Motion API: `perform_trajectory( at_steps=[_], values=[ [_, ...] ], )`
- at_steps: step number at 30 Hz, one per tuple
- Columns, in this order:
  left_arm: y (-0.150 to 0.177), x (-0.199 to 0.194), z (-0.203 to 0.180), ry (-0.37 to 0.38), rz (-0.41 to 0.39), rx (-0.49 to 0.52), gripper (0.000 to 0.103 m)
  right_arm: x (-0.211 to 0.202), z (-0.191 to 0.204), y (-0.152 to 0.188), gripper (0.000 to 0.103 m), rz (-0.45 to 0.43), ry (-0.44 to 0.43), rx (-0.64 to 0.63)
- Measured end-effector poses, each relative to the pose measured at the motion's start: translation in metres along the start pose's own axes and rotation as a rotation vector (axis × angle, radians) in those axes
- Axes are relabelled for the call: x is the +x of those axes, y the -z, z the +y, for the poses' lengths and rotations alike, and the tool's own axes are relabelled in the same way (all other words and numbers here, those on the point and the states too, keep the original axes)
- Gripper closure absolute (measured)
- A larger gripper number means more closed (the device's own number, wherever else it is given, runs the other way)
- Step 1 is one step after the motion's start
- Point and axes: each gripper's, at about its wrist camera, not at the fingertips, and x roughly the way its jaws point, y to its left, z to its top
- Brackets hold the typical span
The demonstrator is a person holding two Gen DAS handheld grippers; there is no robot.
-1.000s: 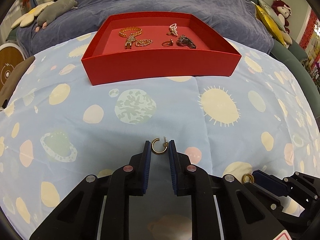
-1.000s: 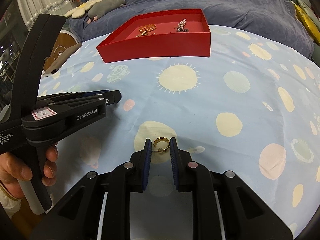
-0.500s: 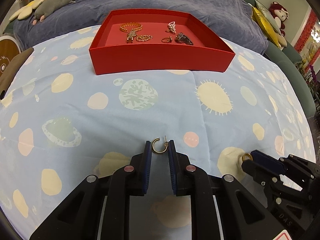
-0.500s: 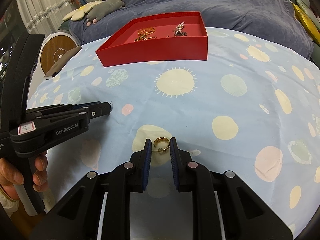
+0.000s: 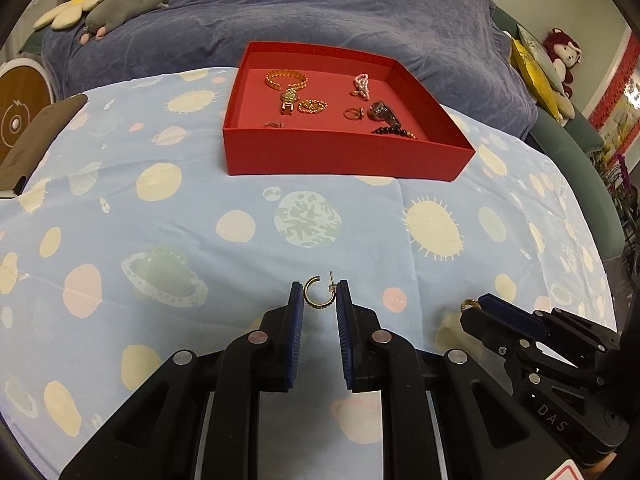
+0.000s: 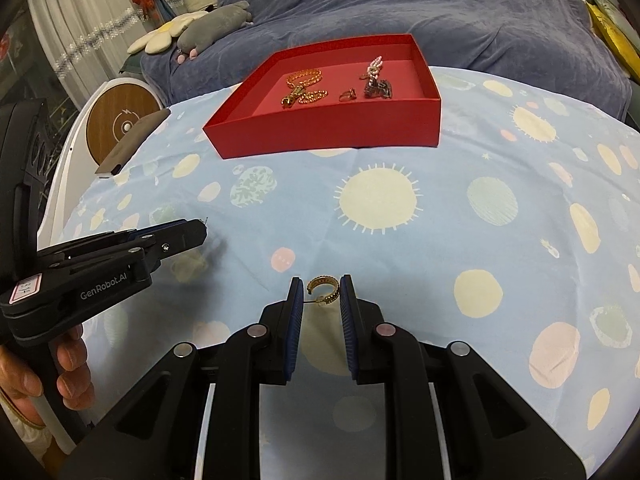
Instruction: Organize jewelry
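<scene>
Across the last second both grippers are lifting and carrying their loads: in the left wrist view the red tray [image 5: 344, 160] is now sitting lower and nearer in the upper middle of the frame, its inside showing more fully than a second ago, and the patterned blue cloth [image 5: 160, 220] is dropping away beneath the fingers. In the right wrist view the tray [image 6: 328, 136] is likewise opening up in the upper middle. I judge this as the carry phase of the task, with two earrings off the cloth and heading toward the tray, where chains, rings and a beaded piece are already lying.

Starting at the left: the left gripper [image 5: 320, 300], low centre of its own view, is standing nearly closed, its blue pads pinching a thin gold hoop earring [image 5: 314, 294] whose post is pointing up beside the right pad. The grip is looking unchanged from a second ago. The same gripper is showing at the left edge of the right wrist view [image 6: 200, 234], held by the person's hand [image 6: 44, 368].

Moving right: the right gripper [image 6: 320, 296] is also standing nearly closed, clamping a wider, textured gold hoop [image 6: 325, 289] crosswise between its pads. Its tip is showing at the lower right of the left wrist view [image 5: 478, 306], the hoop peeking out there.
</scene>
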Motion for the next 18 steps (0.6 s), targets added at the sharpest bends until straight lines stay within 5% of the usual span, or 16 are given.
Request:
perform_trajectory(
  at_steps=[18],
  values=[
    [-0.038, -0.013, -0.003, -0.027, -0.085, -0.029, 0.089, 0.001, 0.007, -0.037, 0.085, -0.058, 0.023, -0.019]
  ],
)
